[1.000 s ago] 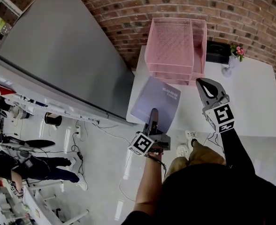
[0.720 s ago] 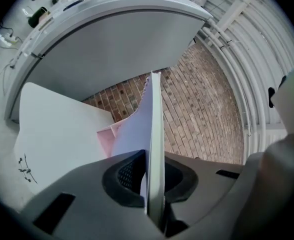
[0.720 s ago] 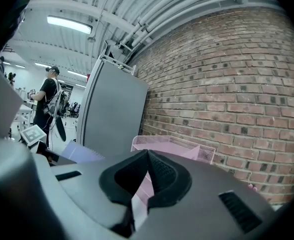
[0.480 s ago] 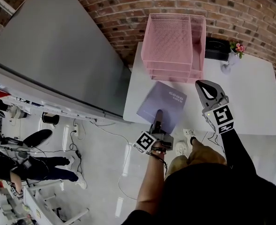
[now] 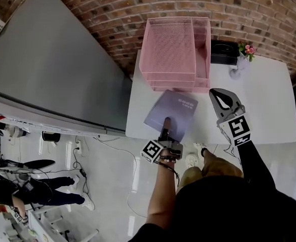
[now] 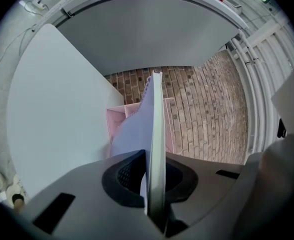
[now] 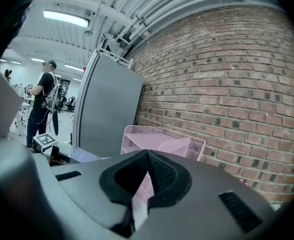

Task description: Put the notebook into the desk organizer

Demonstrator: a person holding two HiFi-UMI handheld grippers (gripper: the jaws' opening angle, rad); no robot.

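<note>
Overhead, the left gripper (image 5: 166,123) is clamping the near edge of the notebook (image 5: 175,107), which is sitting over the worktop's (image 5: 261,107) front, its long axis pointing at the pink desk organizer (image 5: 172,49) just beyond. The right gripper (image 5: 222,98) is hovering alongside, farther off. Along the left gripper's jaws, the notebook is showing edge-on, pinched — the desk organizer is waiting straight ahead. Along the right gripper's jaws, they are meeting on nothing.

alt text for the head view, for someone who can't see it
Seen from above, the left gripper clamps the near edge of a lavender notebook, held just in front of a pink mesh desk organizer on a white table. The right gripper hovers shut and empty beside it.
</note>
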